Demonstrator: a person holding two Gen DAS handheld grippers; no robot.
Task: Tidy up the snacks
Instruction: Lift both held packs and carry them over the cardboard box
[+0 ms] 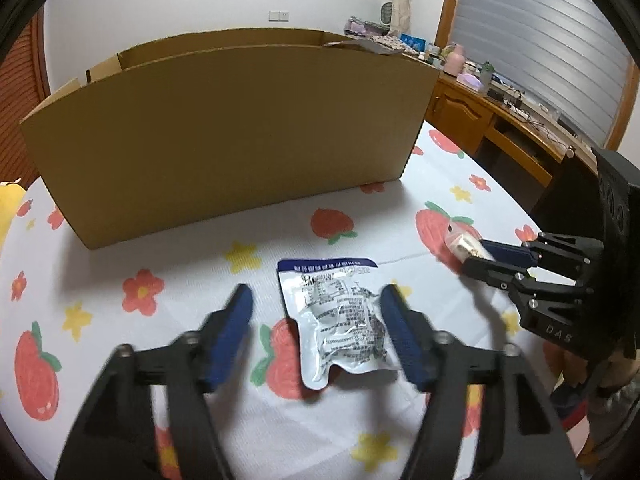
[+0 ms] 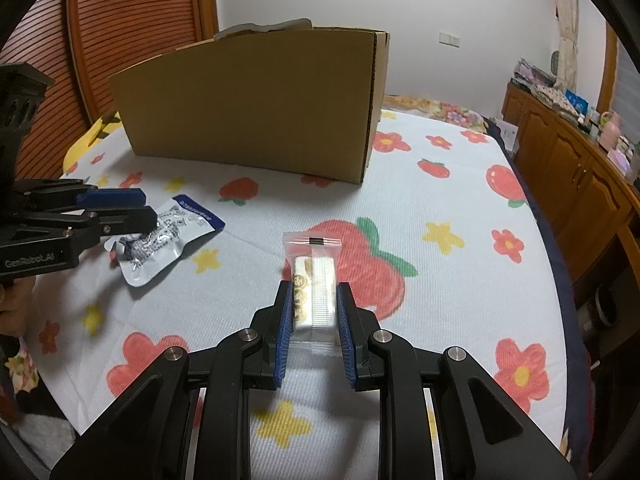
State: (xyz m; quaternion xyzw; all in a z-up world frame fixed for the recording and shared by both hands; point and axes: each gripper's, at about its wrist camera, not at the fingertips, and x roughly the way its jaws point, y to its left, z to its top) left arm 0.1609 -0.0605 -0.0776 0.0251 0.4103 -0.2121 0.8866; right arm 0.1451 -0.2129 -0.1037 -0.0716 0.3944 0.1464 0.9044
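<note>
- Standing spread apart, the jaws of the left gripper (image 1: 316,322) have the silver snack pouch (image 1: 340,320) between them, but neither pad presses on it; the pouch lies flat on the fruit-print cloth (image 1: 120,240).
- The long axis of the pouch runs nearly along the fingers, with its blue top edge pointing away from the jaws, so a closing would take it across its short width.
- In the left wrist view the pouch sits nearer to the right-hand blue pad (image 1: 400,336) than to the other one, so I judge the grip needs a small shift to that side first.
- The right gripper (image 2: 314,302) pinches a small wrapped bar (image 2: 314,280) by its long sides; the bar points straight forward out of the jaws.
- Beyond both pairs of jaws stands the cardboard box (image 1: 224,136), its near wall upright and well apart from the pouch; I think both snacks must go up over this wall.
</note>
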